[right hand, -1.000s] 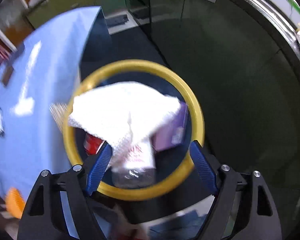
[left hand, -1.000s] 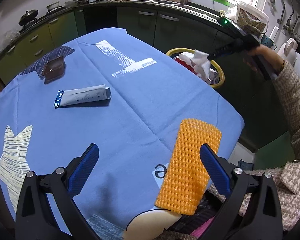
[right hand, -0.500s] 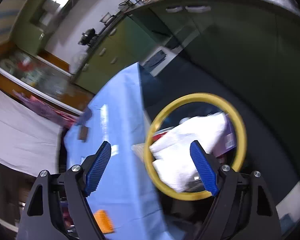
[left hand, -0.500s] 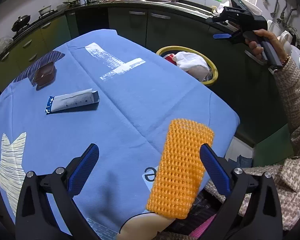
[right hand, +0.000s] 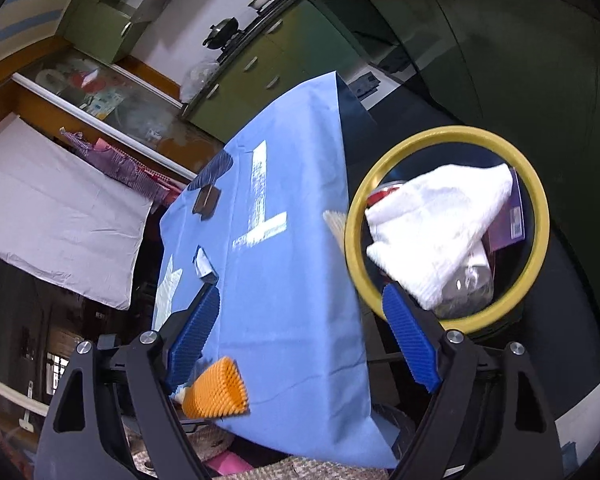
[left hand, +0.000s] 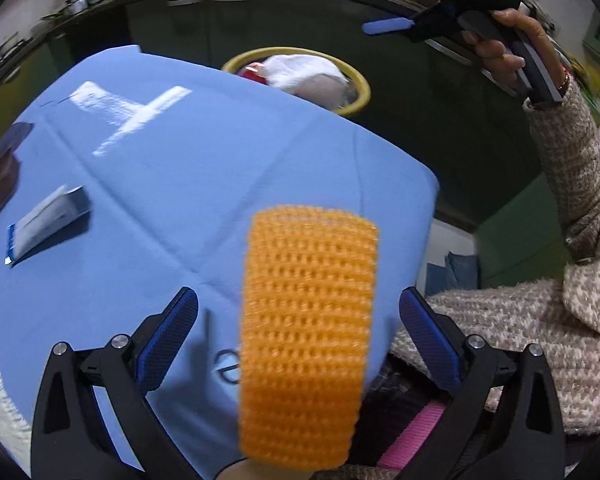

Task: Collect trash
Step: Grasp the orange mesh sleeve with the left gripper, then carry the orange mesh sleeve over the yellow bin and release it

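Left gripper (left hand: 296, 332): our fingers spread, empty | orange mesh sleeve (left hand: 306, 320) lies at the surface's near edge, right between them, long axis pointing away from us | right gripper (right hand: 300, 338): spread, empty, raised beside the yellow-rimmed bin (right hand: 540, 216) | left is nearer.

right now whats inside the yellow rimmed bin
In the bin, a white cloth lies on top, over a red item, purple box and clear plastic; anything deeper is hidden.

White towel (right hand: 440, 236) lies in yellow-rimmed bin (right hand: 356, 240) beside blue table (right hand: 284, 280).
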### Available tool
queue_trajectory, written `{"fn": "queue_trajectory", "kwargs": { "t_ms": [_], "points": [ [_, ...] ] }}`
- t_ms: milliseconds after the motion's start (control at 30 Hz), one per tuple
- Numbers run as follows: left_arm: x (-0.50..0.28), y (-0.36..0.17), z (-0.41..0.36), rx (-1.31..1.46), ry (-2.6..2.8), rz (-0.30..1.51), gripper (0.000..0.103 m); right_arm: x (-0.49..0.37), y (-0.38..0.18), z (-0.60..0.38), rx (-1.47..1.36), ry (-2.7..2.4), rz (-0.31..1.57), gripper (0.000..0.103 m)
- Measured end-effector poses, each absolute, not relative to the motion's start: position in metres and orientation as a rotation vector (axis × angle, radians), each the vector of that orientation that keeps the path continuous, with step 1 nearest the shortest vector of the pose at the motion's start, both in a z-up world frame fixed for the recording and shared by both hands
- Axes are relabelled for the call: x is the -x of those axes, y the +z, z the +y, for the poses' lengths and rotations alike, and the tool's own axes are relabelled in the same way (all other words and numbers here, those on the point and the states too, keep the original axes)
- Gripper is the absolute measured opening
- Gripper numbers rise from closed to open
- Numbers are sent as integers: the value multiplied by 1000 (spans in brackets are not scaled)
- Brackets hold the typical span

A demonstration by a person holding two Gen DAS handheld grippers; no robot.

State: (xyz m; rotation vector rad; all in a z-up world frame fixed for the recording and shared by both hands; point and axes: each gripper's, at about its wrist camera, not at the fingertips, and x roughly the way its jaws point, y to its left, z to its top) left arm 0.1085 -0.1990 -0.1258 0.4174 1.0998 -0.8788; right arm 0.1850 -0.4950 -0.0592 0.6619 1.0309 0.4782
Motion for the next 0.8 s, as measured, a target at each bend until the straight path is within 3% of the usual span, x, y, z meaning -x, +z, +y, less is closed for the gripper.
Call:
{"fn": "queue_trajectory", "kwargs": {
  "t_ms": [67,133,300,400,467,533,800],
  "points": [
    [-108,-130,-202,-414,-891,1114,94,-177,-60,-495,-672,489,1025,83],
    [-109,-135,-204,-417,-889,1136,80,-170,-64,-494,-675,496,1017,83],
    [-108,-136,-207,-459,-865,1122,63,-151,-64,-496,-673,492,998,85],
    [-109,-134,-208,-441,-877,1133,42,-141,-64,-501,-661,468,991,85],
    [-107,-129,-208,-446,-883,1122,34,-136,-63,-505,-650,449,987,85],
    [-106,-120,-208,-450,-890,1104,15,-131,-63,-510,-645,432,981,85],
    [-131,-70,-244,-461,-946,1056,13,-111,-64,-538,-617,320,955,85]
  ]
}}
